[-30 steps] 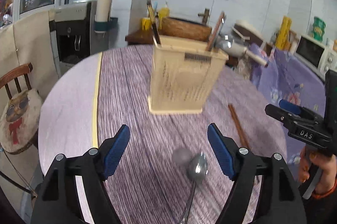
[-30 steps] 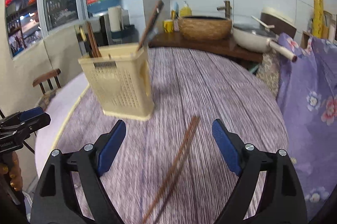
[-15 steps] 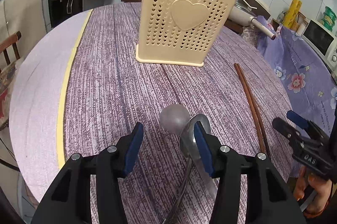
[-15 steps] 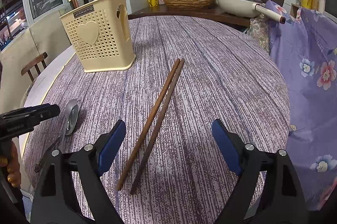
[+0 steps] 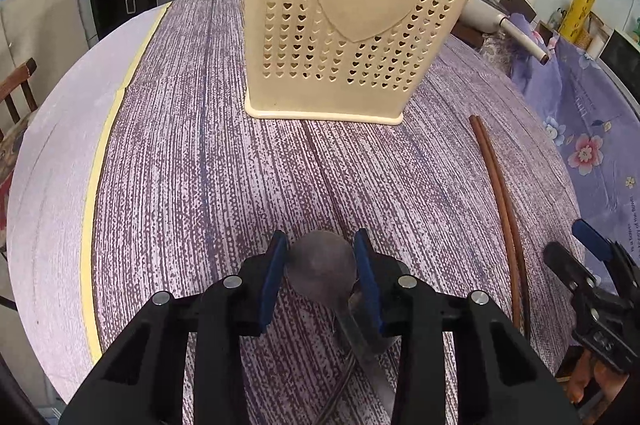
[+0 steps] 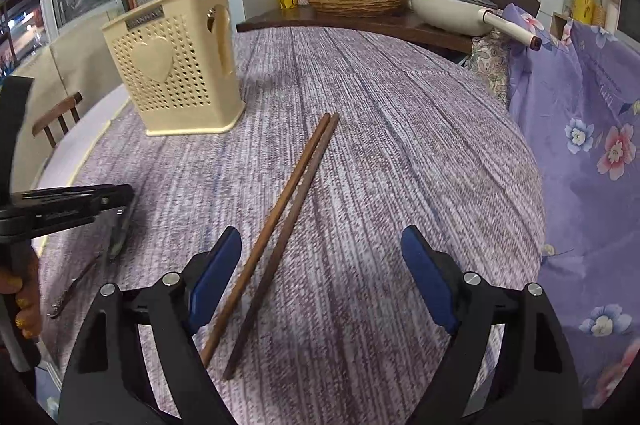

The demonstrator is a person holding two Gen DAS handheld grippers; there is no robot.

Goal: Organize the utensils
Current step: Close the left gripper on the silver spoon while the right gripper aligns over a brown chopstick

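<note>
The left gripper [image 5: 320,265] has dropped onto the spoon [image 5: 352,321], jaws closing around it. The right gripper [image 6: 320,281], lowered, narrows over the chopsticks [image 6: 280,217], untouched. The holder [image 5: 352,25] awaits both.

Bare tablecloth [image 6: 400,153] right of chopsticks [image 6: 280,221], holder [image 6: 176,65] blocking far left (upright)

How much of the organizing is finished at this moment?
Done: some utensils already stand in the cream holder. In hand: the left gripper is closing around the spoon. Left: the chopsticks lie on the table between the closing jaws of the right gripper.
</note>
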